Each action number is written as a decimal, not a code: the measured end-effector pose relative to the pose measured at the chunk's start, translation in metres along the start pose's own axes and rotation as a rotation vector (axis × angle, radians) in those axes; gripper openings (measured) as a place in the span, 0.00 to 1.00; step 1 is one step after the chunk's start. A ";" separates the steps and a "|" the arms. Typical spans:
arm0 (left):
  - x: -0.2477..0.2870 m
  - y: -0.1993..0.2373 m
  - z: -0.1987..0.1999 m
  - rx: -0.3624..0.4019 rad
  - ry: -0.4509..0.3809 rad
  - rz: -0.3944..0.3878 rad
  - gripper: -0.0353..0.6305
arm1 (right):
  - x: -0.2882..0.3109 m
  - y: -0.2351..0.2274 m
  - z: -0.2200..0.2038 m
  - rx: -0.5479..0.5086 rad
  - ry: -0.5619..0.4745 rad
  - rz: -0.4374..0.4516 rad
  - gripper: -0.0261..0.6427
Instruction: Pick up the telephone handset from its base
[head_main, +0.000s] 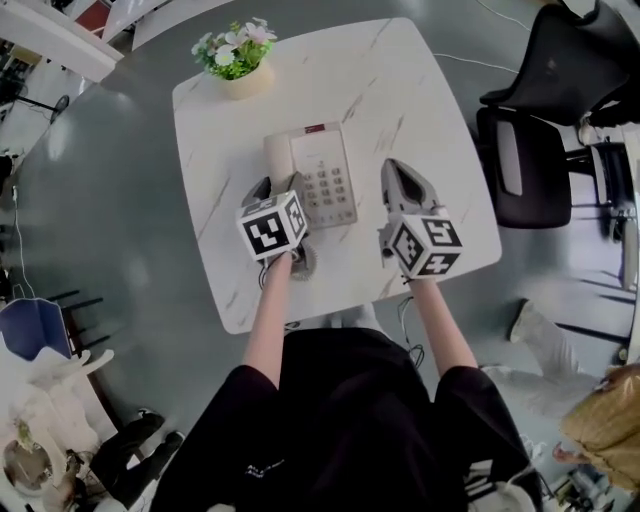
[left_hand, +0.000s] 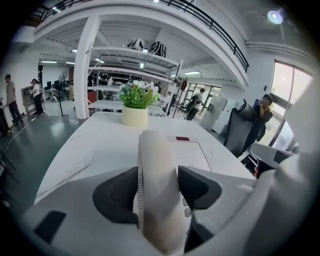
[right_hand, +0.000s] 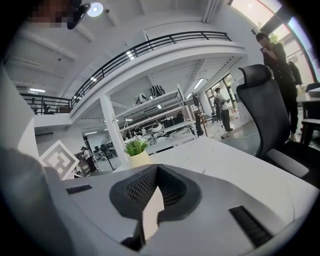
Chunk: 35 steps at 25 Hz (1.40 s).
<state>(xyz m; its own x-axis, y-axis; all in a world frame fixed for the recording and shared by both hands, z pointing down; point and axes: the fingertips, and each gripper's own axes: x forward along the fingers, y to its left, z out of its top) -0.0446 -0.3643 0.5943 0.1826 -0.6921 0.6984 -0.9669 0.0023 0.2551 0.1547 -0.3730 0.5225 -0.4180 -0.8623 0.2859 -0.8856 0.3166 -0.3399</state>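
1. The handset is a cream, rounded bar lying in its cradle at the 9 o'clock side of the grey base, mid counter
2. Left claw gapes wide, straddling the handset's near end without squeezing it
3. Right claw, at 3 o'clock of the base, is closed and empty

Head view: the left gripper's black-and-white marker cube hides the long cream plastic telephone handset's end nearest the white marble-patterned table's near edge. In the left gripper view that end blurs, and the handset covers most of the pale plastic telephone base's keypad.
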 end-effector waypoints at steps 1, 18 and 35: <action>0.002 0.001 0.000 0.002 0.003 0.009 0.41 | 0.001 -0.001 -0.001 0.005 0.002 -0.003 0.02; 0.005 -0.001 0.003 -0.003 -0.010 0.039 0.37 | -0.001 -0.015 0.003 0.010 -0.003 -0.043 0.02; -0.042 -0.018 0.022 -0.002 -0.160 -0.125 0.37 | -0.023 -0.005 0.017 -0.051 -0.010 -0.010 0.02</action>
<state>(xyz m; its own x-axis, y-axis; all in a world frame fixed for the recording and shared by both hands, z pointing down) -0.0389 -0.3514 0.5457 0.2708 -0.7929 0.5459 -0.9379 -0.0896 0.3350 0.1720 -0.3614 0.5029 -0.4070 -0.8695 0.2799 -0.8991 0.3272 -0.2909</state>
